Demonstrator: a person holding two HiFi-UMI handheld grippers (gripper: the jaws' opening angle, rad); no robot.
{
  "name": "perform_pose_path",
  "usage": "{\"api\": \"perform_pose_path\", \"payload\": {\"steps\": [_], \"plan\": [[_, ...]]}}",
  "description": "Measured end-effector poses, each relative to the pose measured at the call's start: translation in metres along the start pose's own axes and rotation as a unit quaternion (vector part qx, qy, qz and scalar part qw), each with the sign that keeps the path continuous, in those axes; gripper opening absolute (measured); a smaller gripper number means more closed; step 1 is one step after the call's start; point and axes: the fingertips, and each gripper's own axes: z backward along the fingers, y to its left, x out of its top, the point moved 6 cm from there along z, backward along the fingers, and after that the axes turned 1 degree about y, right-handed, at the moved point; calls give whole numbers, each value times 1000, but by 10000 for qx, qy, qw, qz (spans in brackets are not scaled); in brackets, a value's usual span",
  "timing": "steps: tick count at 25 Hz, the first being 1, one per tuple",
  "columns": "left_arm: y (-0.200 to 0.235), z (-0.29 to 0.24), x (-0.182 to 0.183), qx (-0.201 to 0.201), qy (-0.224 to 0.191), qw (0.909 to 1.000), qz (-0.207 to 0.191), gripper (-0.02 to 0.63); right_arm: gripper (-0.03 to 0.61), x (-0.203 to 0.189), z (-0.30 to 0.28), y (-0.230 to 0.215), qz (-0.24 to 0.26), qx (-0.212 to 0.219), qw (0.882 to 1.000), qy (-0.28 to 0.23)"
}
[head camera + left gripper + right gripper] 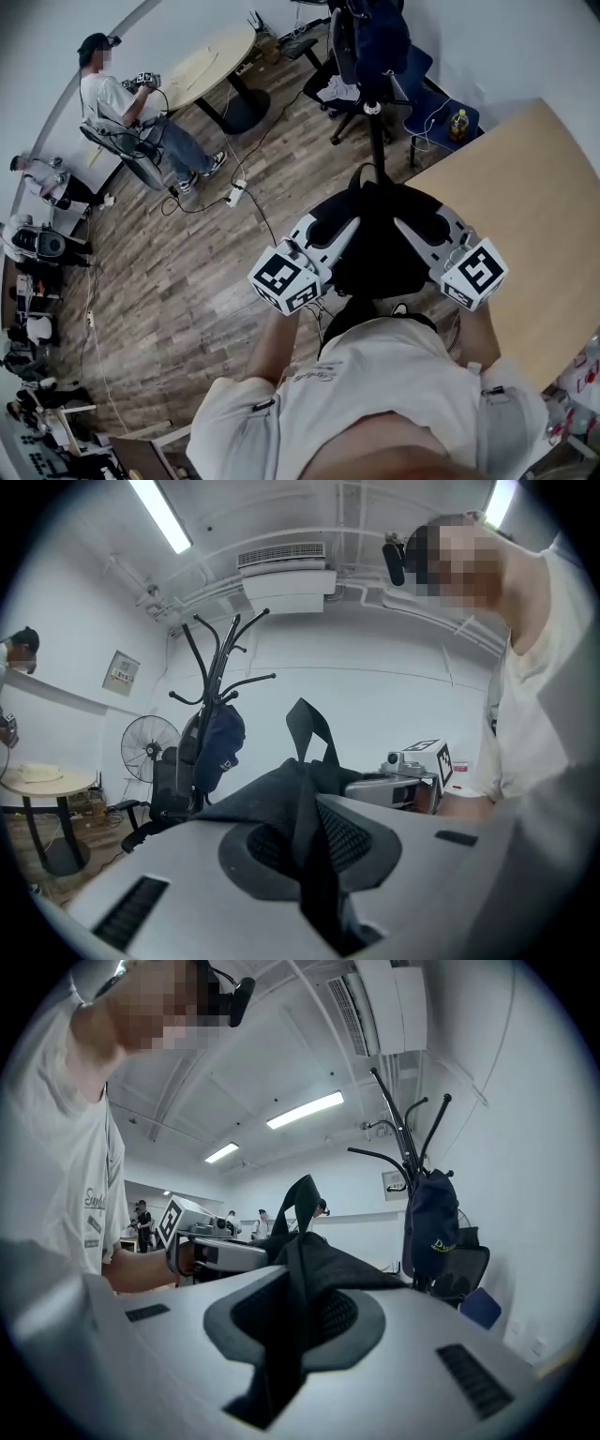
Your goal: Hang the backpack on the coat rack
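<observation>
We hold the black backpack (pixel 380 246) aloft — left tongs (pixel 314 855) and right tongs (pixel 289 1327) both clamped on its fabric — short of the coat rack (pixel 376 127) ahead; hanging its top loop (pixel 307 722) remains.

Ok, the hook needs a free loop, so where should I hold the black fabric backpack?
Hold the black fabric backpack by its top fabric either side of the upright carry loop, coming in level from both sides, as the left gripper and right gripper clamp it. The loop should then stand clear to slip over an arm of the black coat rack.
</observation>
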Motion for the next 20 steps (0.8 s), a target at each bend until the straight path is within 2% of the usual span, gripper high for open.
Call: {"api": "perform_pose_path", "payload": {"steps": [5, 11, 15, 20], "plan": [[36, -7, -3, -222, 64, 9997, -76, 46, 37, -7, -28, -15, -70, -123, 9999, 31], [83, -36, 42, -835, 75, 9961, -290, 46, 37, 28, -51, -51, -103, -543, 9984, -98], [109, -50, 67, -1254, 67, 9913, -401, 48, 37, 48, -65, -68, 84, -751, 9969, -213], [128, -72, 100, -1366, -102, 9869, -857, 46, 37, 73, -76, -97, 372, -932, 9943, -369]]}}
